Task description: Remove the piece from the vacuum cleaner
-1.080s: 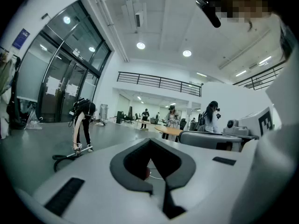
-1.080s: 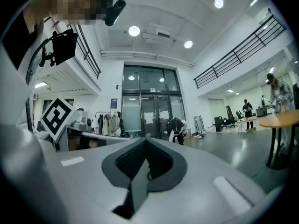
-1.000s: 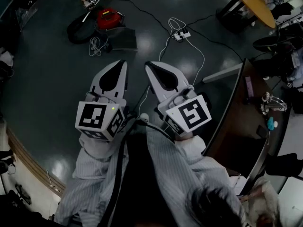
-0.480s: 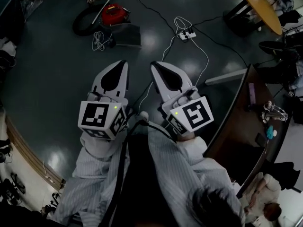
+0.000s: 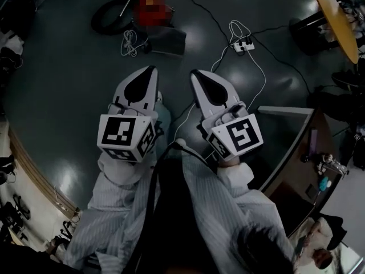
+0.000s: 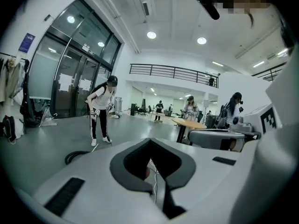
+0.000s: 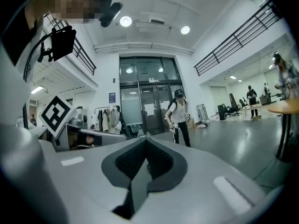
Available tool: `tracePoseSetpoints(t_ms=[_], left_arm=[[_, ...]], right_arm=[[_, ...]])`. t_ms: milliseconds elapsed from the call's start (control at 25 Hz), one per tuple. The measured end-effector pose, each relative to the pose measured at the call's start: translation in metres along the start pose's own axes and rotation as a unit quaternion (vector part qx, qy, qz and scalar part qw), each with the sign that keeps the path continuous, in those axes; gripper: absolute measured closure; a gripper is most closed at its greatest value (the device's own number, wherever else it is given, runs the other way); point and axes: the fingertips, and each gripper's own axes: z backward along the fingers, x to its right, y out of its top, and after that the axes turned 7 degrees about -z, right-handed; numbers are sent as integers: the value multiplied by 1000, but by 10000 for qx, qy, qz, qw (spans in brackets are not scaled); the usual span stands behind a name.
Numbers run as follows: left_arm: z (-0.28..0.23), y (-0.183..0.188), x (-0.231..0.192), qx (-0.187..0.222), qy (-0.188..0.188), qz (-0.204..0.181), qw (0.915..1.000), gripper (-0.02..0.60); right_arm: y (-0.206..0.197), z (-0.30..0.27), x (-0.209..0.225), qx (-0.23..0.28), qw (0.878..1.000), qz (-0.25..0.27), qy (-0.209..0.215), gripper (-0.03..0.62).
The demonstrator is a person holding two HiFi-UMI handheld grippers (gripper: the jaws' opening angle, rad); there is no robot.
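While both point out over the dark floor (image 5: 63, 96), the left claw (image 5: 149, 70) and right claw (image 5: 197, 73) sit side by side at mid-frame, each closed with nothing between its jaws. The vacuum cleaner (image 5: 151, 9) lies at top centre-left (black hose (image 5: 98, 24) looped beside it), well apart from both; its piece is probably too small to make out.
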Motion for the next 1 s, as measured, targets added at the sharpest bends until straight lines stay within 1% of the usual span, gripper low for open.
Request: tracePoseSetpoints(t_ms=[120, 240, 360, 440, 560, 720, 800, 880, 1000], left_arm=[[-60, 13, -43, -55, -122, 2, 9999, 577], [-118, 22, -90, -291, -297, -105, 9991, 577], [-176, 16, -125, -597, -511, -144, 9968, 577], [-213, 6, -144, -809, -568, -148, 9950, 577], [-260, -20, -162, -1154, -628, -144, 9912, 577], [-323, -62, -190, -1645, -566, -92, 9847, 577], [-354, -90, -207, -2024, -526, -76, 9779, 577], [-383, -119, -221, -2373, -501, -130, 9701, 577], [-421, -165, -241, -2764, -513, -488, 9584, 577]], right_arm=[[11, -63, 36, -84, 9999, 53, -85, 592], [20, -130, 72, -293, 9993, 90, -215, 592], [15, -186, 113, -417, 9983, -3, -397, 592], [8, -218, 141, -542, 9974, -53, -479, 592], [-13, -257, 181, -936, 9947, -37, -431, 592], [-57, -306, 239, -1568, 9876, -5, -119, 591], [-84, -331, 265, -1894, 9819, -14, 70, 591], [-113, -355, 290, -2219, 9746, 148, 273, 589], [-172, -388, 324, -2770, 9582, 392, 599, 576]])
